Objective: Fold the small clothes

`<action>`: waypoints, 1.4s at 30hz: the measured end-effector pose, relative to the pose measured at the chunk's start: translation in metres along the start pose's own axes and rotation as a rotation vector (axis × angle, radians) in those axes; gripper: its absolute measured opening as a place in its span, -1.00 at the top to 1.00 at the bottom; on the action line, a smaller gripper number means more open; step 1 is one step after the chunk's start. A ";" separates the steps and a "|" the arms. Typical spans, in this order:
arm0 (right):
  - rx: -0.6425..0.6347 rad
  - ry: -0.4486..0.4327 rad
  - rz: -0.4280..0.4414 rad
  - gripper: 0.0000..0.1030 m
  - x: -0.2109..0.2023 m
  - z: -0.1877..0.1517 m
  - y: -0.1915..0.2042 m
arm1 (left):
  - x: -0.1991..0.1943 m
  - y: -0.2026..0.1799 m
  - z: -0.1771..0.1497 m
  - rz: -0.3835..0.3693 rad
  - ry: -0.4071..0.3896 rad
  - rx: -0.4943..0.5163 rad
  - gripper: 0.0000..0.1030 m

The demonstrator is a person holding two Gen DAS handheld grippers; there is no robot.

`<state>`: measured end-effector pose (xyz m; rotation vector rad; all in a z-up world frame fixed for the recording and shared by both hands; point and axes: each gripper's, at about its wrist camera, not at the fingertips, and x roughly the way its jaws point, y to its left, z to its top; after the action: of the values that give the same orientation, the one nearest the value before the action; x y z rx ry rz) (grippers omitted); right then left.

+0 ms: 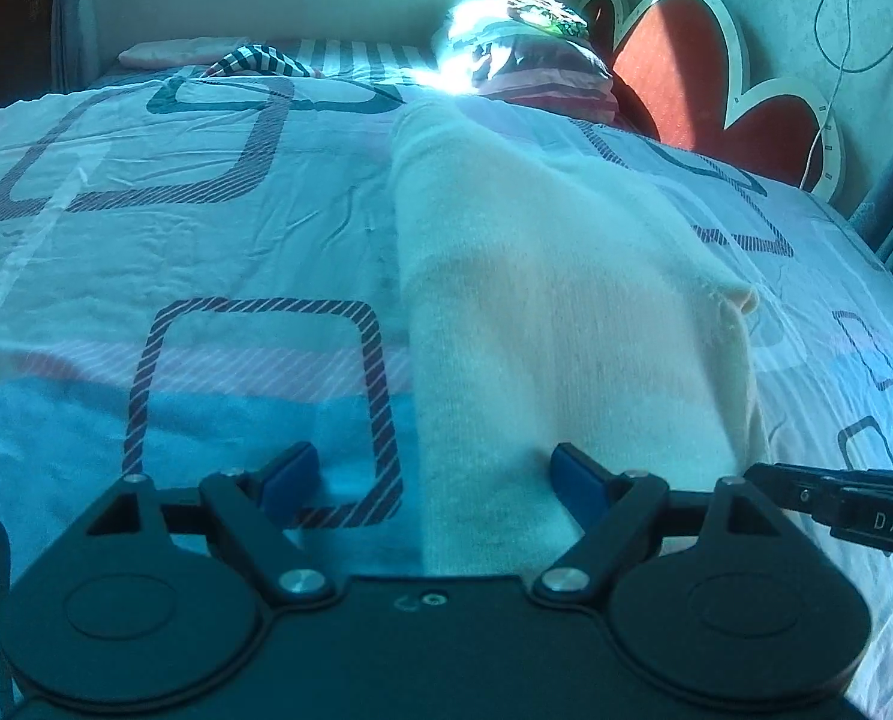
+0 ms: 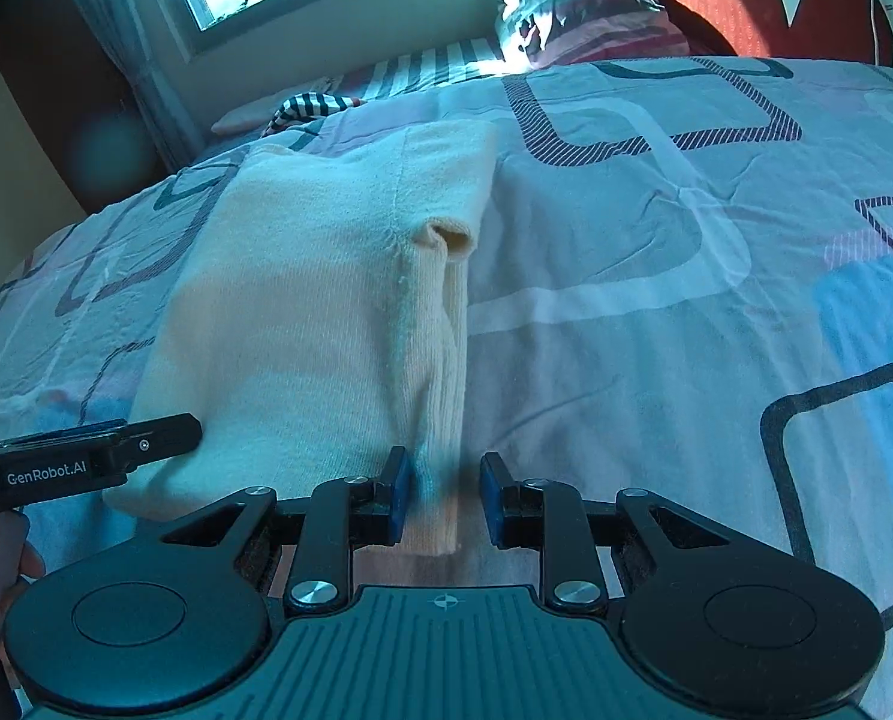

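Lying between both claws, cream garment (image 2: 302,312), left claw (image 1: 434,480) wide, right claw (image 2: 445,495) released.

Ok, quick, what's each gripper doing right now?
Left gripper: open wide, holding nothing.
Right gripper: open, cream garment edge between its jaws, not pinched.

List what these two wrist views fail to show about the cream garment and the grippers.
- Cream garment, left wrist view: near hem hidden under the left gripper body.
- Garment's far end: washed out by window glare.
- Right gripper, right wrist view: whether its pads touch the folded sleeve is unclear.
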<state>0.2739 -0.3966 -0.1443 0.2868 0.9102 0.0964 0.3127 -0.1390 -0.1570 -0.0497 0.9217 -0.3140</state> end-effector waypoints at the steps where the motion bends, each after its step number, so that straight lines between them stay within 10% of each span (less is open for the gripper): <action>1: -0.006 0.000 -0.003 0.52 -0.002 0.001 0.001 | -0.001 0.000 0.003 0.003 0.011 -0.005 -0.63; 19: -0.082 -0.259 -0.041 0.51 -0.016 0.089 0.028 | -0.004 -0.034 0.082 0.024 -0.122 0.132 -0.54; 32: -0.052 -0.119 -0.089 0.51 0.079 0.114 0.018 | 0.075 -0.008 0.108 0.010 -0.007 0.008 -0.61; 42: -0.001 -0.187 -0.084 0.51 0.087 0.147 0.006 | 0.092 0.007 0.138 0.021 -0.027 -0.107 -0.60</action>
<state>0.4431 -0.4028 -0.1241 0.2521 0.7352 -0.0081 0.4752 -0.1713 -0.1462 -0.1419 0.9111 -0.2441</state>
